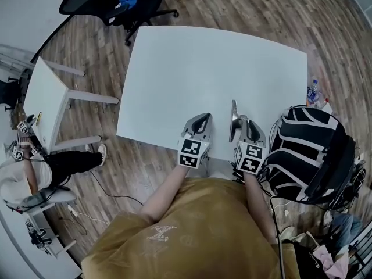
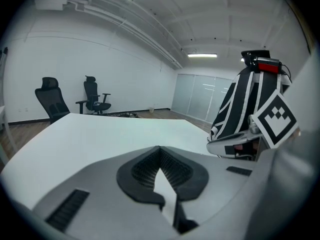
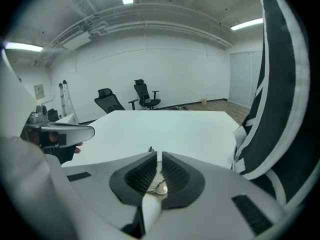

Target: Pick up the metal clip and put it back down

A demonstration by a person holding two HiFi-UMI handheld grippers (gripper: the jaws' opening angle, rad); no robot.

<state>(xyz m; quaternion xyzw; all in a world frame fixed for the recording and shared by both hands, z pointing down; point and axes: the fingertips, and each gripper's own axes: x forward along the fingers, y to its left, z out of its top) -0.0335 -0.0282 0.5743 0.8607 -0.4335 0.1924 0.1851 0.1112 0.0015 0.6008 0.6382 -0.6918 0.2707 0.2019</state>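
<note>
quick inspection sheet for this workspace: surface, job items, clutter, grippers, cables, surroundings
surface: white table, plain top, both grippers over its near edge
job's things: metal clip, between the right gripper's jaws
clutter: nothing seen on the table
grippers: left gripper, jaws together, nothing between them; right gripper, jaws closed on the metal clip
cables: cable on the wood floor at the left; tangle of cables beside the backpack
surroundings: black-and-white backpack at the right; bottle on the floor; office chair; small white table; seated person
</note>
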